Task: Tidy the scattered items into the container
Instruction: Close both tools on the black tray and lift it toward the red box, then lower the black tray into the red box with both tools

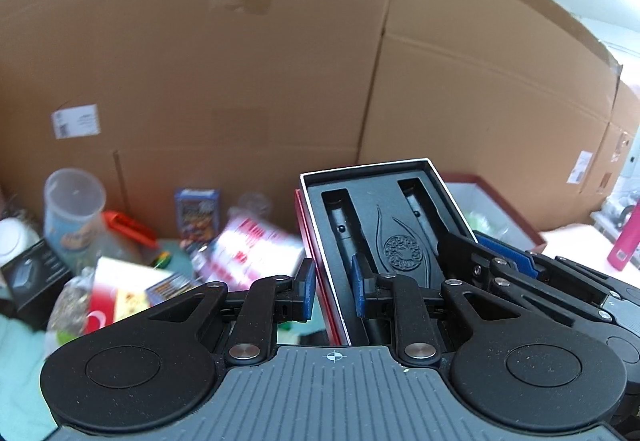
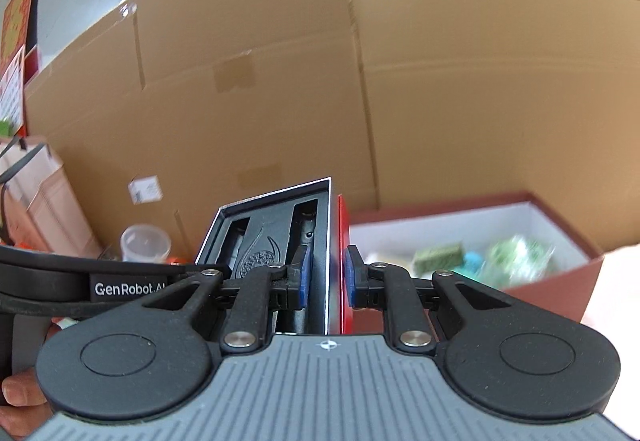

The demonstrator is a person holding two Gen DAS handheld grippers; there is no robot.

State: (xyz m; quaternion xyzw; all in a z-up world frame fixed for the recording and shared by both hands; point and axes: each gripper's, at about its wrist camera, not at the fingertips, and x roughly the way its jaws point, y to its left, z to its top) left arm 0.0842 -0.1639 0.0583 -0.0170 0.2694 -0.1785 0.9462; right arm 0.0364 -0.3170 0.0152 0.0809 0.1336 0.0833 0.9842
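On the far left of the left wrist view, clutter lies on the counter (image 1: 16, 381): a black carton (image 1: 34, 279), a clear cup (image 1: 74, 209), a blue card box (image 1: 197, 215) and a blurred red-and-white packet (image 1: 256, 253). A cardboard wall (image 1: 224, 61) stands behind everything.

The left gripper (image 1: 334, 289) is clamped narrow on the left wall of the case (image 1: 384, 217), one blue pad outside the red side, the other inside against the black insert (two long slots and an embossed emblem show in it). The case is lifted, tilted up away from the camera.

Further right, the right gripper (image 1: 508, 261) pinches the case's opposite wall. In its own view the right gripper (image 2: 325, 277) has one pad inside the black tray and one on the red outer face, jaws narrow on that wall.

Right of the case sits the container (image 2: 560, 281), a red-brown box with a white interior, already holding blurred green and blue items (image 2: 480, 257). A person's fingers (image 2: 18, 401) show at the lower left of the right wrist view.
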